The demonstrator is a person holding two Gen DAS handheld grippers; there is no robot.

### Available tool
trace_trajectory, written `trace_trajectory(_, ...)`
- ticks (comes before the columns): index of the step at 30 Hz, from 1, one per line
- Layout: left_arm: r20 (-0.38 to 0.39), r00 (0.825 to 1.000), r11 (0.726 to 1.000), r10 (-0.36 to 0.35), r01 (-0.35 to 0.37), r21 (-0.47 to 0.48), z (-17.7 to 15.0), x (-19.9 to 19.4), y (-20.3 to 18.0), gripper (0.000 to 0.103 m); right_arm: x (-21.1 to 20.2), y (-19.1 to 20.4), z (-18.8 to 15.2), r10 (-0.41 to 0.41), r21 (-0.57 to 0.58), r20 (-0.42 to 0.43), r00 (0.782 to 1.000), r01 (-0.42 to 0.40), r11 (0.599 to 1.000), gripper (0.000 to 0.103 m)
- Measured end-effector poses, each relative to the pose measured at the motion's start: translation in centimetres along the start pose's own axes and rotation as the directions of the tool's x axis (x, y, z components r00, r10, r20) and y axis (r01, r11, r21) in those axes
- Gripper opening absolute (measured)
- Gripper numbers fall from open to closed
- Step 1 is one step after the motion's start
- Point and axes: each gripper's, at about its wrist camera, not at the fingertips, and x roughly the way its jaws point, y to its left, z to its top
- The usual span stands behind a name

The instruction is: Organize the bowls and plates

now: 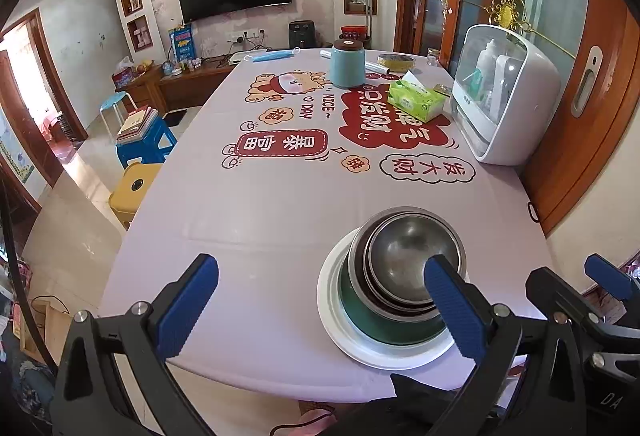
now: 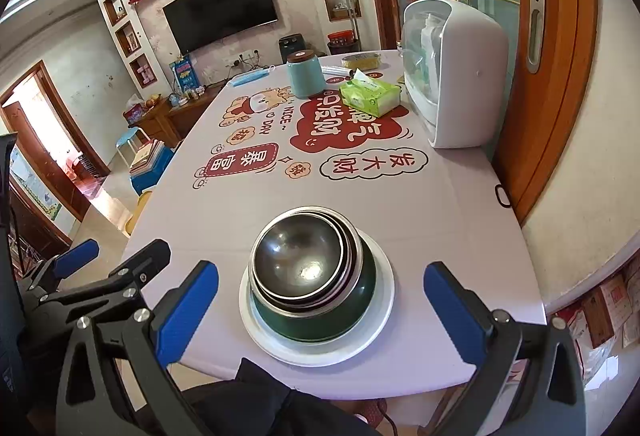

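Note:
Near the table's front edge stands a stack: steel bowls nested in a dark green bowl, all on a white plate. My left gripper is open wide to the left of the stack; its right finger overlaps the bowls in the picture, with nothing held. In the right wrist view the steel bowls, green bowl and plate sit centred ahead of my right gripper, which is open wide with its pads off them. The left gripper's pad shows at far left.
Further back stand a light blue canister, a green tissue pack and a white countertop cabinet by the wooden door. Yellow and blue stools stand off the table's left side. Dark cloth lies below its front edge.

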Motion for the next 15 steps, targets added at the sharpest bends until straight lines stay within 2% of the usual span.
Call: trace_trajectory(15,-0.008,1.000,1.000,-0.004,0.004,0.004,0.11,0.61,-0.02,0.102,0.38,-0.27,-0.04,0.000,0.001,-0.008,1.000,0.000,1.000,0.103)
